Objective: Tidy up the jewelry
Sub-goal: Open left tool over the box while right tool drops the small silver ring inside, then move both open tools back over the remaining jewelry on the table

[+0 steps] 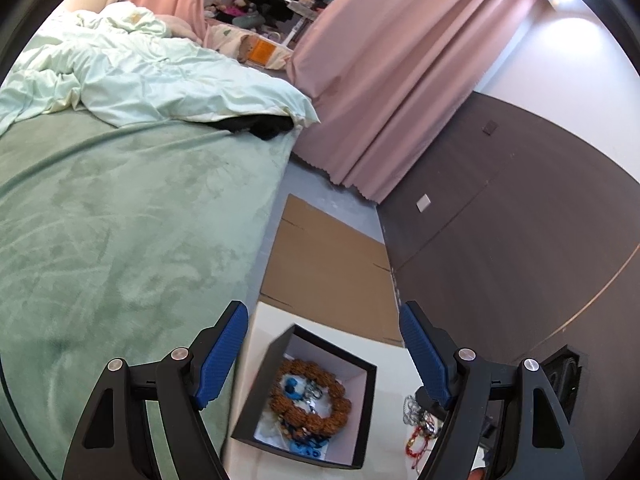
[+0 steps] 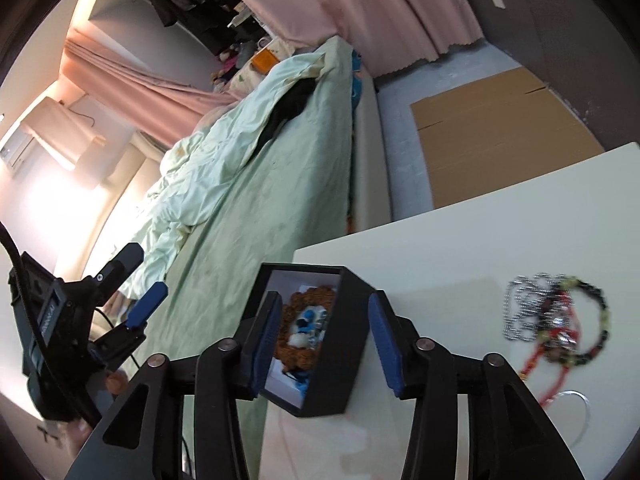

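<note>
A black open box (image 1: 308, 396) sits on the white table (image 1: 388, 364) and holds a brown bead bracelet (image 1: 310, 398) and blue pieces. It also shows in the right wrist view (image 2: 320, 336). My left gripper (image 1: 324, 356) is open and empty, above the box. My right gripper (image 2: 324, 340) is open, its fingers on either side of the box's right wall, not closed on it. A pile of loose jewelry (image 2: 556, 316), silver chains, a red string and a dark bead bracelet, lies on the table right of the box; it also shows in the left wrist view (image 1: 420, 420).
A bed with a green cover (image 1: 120, 240) borders the table on the left. Flat cardboard (image 1: 332, 264) lies on the floor beyond the table. Pink curtains (image 1: 400, 80) and a dark wall panel (image 1: 520, 240) stand behind. The left gripper body (image 2: 80, 320) is left of the box.
</note>
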{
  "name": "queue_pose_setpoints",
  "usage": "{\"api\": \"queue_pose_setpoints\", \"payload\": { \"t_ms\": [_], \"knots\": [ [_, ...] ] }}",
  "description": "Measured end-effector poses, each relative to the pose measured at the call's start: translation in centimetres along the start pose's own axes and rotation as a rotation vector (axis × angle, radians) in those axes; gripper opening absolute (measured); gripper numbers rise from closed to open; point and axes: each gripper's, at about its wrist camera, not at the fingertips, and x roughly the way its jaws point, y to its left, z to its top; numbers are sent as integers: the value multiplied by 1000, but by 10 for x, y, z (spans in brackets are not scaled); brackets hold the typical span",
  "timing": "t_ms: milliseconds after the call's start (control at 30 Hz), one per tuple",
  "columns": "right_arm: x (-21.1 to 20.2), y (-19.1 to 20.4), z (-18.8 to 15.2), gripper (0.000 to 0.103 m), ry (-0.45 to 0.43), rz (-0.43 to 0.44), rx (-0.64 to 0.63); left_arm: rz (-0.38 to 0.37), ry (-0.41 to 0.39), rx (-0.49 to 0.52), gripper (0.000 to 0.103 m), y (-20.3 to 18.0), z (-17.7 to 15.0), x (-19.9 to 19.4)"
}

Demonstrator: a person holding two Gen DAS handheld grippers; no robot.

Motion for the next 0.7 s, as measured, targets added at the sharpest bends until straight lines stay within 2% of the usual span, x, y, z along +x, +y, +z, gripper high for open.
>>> {"api": "queue_pose_setpoints", "payload": {
  "t_ms": [133, 233, 300, 333, 400, 700],
  "knots": [
    [-19, -5, -4, 48, -34, -74, -8, -10, 40, 31, 79, -11, -8, 2],
    [-33, -10, -6, 57, -53, -110, -2, -24, 50, 66, 80, -22, -16, 0],
    [-46, -14, -7, 64, -71, -134, 11, -28, 51, 100, 92, -31, -22, -2],
    [-51, -16, -8, 68, -76, -136, 20, -31, 48, 114, 94, -35, -25, -4],
    [-66, -21, -10, 83, -101, -141, 35, -36, 44, 147, 100, -42, -31, -6],
    [-112, -40, -18, 88, -158, -173, 47, -52, 75, 247, 102, -71, -57, -10]
  ]
}}
